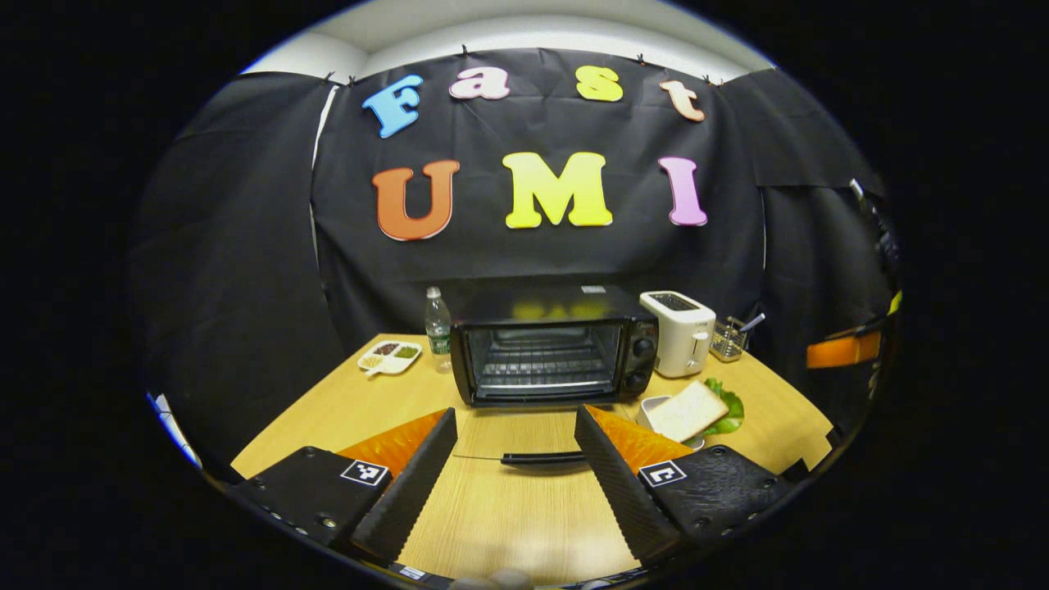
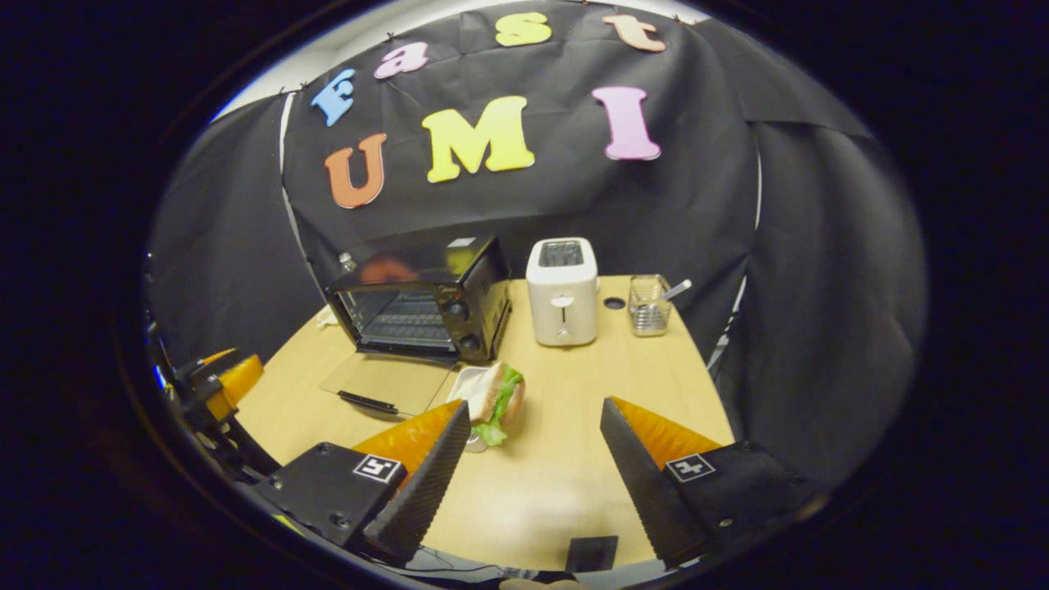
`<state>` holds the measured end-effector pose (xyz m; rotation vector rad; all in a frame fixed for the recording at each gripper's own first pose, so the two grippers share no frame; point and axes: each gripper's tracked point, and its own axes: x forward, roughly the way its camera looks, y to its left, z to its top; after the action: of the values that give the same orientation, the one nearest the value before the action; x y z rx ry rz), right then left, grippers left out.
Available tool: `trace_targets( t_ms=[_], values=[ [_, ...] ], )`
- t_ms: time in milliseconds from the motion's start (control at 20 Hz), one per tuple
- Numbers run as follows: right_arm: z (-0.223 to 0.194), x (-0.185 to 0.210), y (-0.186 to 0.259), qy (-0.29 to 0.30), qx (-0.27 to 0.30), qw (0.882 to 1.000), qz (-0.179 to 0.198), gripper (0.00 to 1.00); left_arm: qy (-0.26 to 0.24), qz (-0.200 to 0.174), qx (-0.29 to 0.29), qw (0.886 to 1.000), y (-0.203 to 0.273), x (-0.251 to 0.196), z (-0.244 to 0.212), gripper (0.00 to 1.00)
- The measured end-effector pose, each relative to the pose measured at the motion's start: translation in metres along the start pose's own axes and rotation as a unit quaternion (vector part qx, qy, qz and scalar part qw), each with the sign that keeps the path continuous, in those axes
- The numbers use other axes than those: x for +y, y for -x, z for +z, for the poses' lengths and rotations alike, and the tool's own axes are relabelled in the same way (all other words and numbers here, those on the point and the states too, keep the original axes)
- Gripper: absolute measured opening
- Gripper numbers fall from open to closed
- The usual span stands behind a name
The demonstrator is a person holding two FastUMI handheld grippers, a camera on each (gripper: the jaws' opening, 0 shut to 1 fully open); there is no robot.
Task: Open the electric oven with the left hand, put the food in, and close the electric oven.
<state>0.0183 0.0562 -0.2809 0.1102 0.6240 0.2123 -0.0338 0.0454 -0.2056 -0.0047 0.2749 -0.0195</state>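
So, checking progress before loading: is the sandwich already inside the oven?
No, the sandwich sits on the table beside the open oven.

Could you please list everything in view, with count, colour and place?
electric oven: one, black, table centre back, glass door folded down flat
sandwich: one, white bread with green lettuce, in a white dish right of the oven
toaster: one, white, right of the oven
water bottle: one, clear, left of the oven
divided dish: one, white, far left
wire holder: one, metal, right of the toaster
table: one, light wood
left gripper: jaws open
right gripper: jaws open
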Motion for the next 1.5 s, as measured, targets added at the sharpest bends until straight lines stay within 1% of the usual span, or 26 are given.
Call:
trace_targets(
  t_ms=[200,400,450,500,550,600,650,700,750,850,900,950,1000,1050,1100,1150,1200,1250,1300,1350,1500],
  values=[
    [-0.021,0.009,-0.050,-0.039,0.053,0.997,0.049,1.00,0.008,0.031,-0.042,0.999,0.028,0.010,0.053,0.95],
    [-0.029,0.020,-0.096,-0.085,0.098,0.987,0.093,0.99,0.009,0.053,-0.074,0.996,0.045,0.014,0.096,0.95],
    [-0.032,0.023,-0.106,-0.094,0.110,0.984,0.103,0.99,0.006,0.058,-0.079,0.995,0.048,0.014,0.104,0.84],
    [-0.036,0.023,-0.117,-0.101,0.123,0.981,0.110,0.99,0.004,0.064,-0.082,0.995,0.050,0.015,0.110,0.95],
    [-0.037,0.024,-0.126,-0.107,0.132,0.979,0.114,0.99,0.005,0.068,-0.084,0.994,0.051,0.014,0.113,0.95],
    [-0.036,0.026,-0.138,-0.111,0.140,0.977,0.120,0.87,0.005,0.074,-0.087,0.993,0.053,0.015,0.116,0.95],
    [-0.037,0.026,-0.146,-0.118,0.146,0.974,0.127,0.98,0.005,0.080,-0.086,0.993,0.054,0.014,0.118,0.95],
    [-0.037,0.030,-0.151,-0.128,0.155,0.970,0.136,0.98,0.005,0.088,-0.084,0.993,0.055,0.015,0.118,0.85],
    [-0.037,0.032,-0.156,-0.140,0.163,0.965,0.148,0.97,0.006,0.095,-0.082,0.992,0.055,0.018,0.119,0.85],
    [-0.043,0.034,-0.162,-0.160,0.183,0.957,0.156,0.92,0.010,0.110,-0.075,0.991,0.054,0.019,0.118,0.85],
    [-0.045,0.035,-0.165,-0.170,0.193,0.953,0.158,0.87,0.012,0.117,-0.072,0.990,0.053,0.020,0.117,0.85],
    [-0.046,0.040,-0.165,-0.185,0.207,0.945,0.171,0.81,0.016,0.128,-0.066,0.989,0.053,0.022,0.115,0.85],
    [-0.046,0.042,-0.163,-0.201,0.214,0.940,0.170,0.55,0.018,0.138,-0.064,0.988,0.055,0.025,0.115,0.95],
    [-0.042,0.045,-0.165,-0.215,0.212,0.937,0.175,0.64,0.018,0.148,-0.063,0.987,0.055,0.028,0.116,0.95],
    [-0.040,0.046,-0.163,-0.219,0.213,0.936,0.176,0.43,0.018,0.155,-0.062,0.986,0.056,0.028,0.116,0.95],
    [-0.039,0.048,-0.161,-0.216,0.211,0.936,0.179,0.38,0.017,0.161,-0.063,0.985,0.057,0.030,0.117,0.95],
    [-0.037,0.050,-0.160,-0.212,0.208,0.937,0.184,0.42,0.016,0.164,-0.061,0.984,0.058,0.030,0.116,0.95],
    [-0.035,0.052,-0.159,-0.210,0.204,0.938,0.183,0.41,0.015,0.166,-0.064,0.984,0.059,0.030,0.116,0.95],
    [-0.031,0.051,-0.156,-0.211,0.198,0.940,0.182,0.31,0.016,0.168,-0.063,0.984,0.060,0.032,0.115,0.95],
    [-0.026,0.053,-0.152,-0.215,0.192,0.940,0.183,0.40,0.014,0.165,-0.063,0.984,0.062,0.031,0.114,0.95],
    [-0.008,0.062,-0.138,-0.237,0.171,0.939,0.183,0.40,0.004,0.154,-0.061,0.986,0.062,0.036,0.109,0.95]
  ],
)
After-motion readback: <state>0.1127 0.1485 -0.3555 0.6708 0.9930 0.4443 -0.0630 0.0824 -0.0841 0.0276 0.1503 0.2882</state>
